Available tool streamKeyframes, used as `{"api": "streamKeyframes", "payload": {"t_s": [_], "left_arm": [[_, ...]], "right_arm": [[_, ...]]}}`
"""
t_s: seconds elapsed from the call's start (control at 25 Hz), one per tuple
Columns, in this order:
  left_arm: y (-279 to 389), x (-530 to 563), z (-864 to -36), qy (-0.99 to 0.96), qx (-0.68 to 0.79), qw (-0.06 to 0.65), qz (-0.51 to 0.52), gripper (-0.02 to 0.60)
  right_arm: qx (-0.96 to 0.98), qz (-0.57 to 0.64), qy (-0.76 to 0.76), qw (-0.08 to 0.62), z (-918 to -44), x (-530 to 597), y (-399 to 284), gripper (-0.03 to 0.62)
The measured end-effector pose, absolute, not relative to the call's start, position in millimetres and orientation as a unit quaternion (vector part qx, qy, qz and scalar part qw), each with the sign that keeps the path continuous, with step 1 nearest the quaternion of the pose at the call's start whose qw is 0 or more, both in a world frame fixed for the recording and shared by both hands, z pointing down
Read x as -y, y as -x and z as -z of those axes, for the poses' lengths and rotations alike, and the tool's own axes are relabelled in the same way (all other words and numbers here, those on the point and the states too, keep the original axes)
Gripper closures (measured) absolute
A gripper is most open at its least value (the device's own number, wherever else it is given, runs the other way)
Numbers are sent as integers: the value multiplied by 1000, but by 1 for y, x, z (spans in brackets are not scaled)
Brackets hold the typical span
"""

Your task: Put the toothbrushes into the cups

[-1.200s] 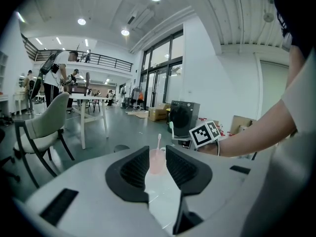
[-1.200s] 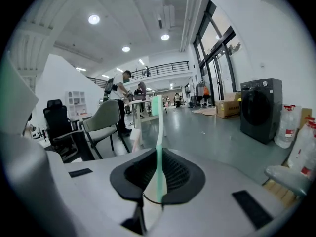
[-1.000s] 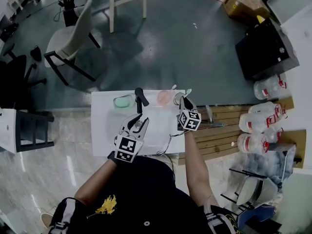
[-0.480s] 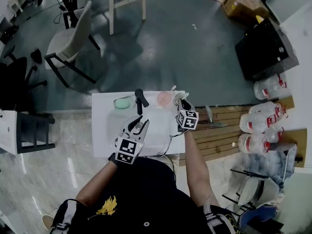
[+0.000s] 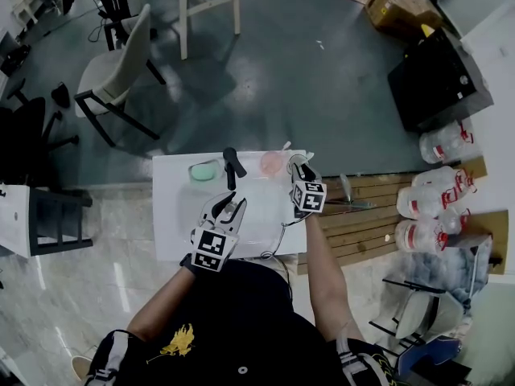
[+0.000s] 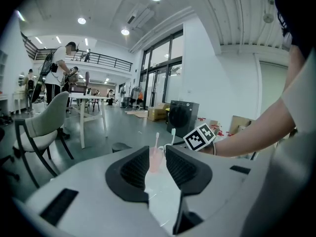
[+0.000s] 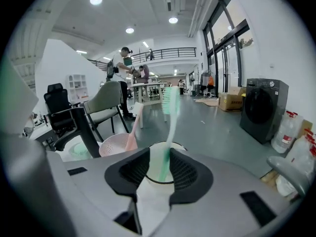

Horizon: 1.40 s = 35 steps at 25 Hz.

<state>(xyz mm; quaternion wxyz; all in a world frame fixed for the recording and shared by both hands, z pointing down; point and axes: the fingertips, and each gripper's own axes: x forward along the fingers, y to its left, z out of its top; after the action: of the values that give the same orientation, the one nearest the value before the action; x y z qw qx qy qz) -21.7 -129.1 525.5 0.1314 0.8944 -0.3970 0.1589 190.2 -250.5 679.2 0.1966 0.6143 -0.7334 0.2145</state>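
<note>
The right claw (image 7: 157, 169) has nudged left, opening around the green toothbrush (image 7: 168, 127); left claw (image 6: 157, 164) narrow, empty.

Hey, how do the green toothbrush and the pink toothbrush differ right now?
Cup: the green toothbrush stands in the white cup, the pink toothbrush in the pink cup. Grip: the green toothbrush sits between the right gripper's opening fingers; nothing is around the pink toothbrush. Both stand bristles up.
</note>
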Motion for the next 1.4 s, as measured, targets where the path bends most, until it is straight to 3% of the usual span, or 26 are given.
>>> {"api": "streamKeyframes", "payload": {"t_s": [0.08, 0.32, 0.72, 0.96, 1.4], "left_arm": [[22, 128, -524, -894, 398, 130, -159, 466], [27, 124, -527, -894, 398, 131, -161, 466], [28, 117, -528, -894, 399, 116, -167, 466], [21, 109, -511, -900, 394, 73, -170, 466], [48, 98, -483, -897, 413, 36, -155, 506]], "right_arm": [[736, -211, -610, 202, -677, 248, -189, 411], [738, -191, -617, 196, -660, 241, -191, 401], [763, -103, -628, 112, -556, 178, -171, 443], [769, -80, -631, 56, -505, 128, -164, 478], [780, -32, -624, 49, -449, 64, -159, 577]]}}
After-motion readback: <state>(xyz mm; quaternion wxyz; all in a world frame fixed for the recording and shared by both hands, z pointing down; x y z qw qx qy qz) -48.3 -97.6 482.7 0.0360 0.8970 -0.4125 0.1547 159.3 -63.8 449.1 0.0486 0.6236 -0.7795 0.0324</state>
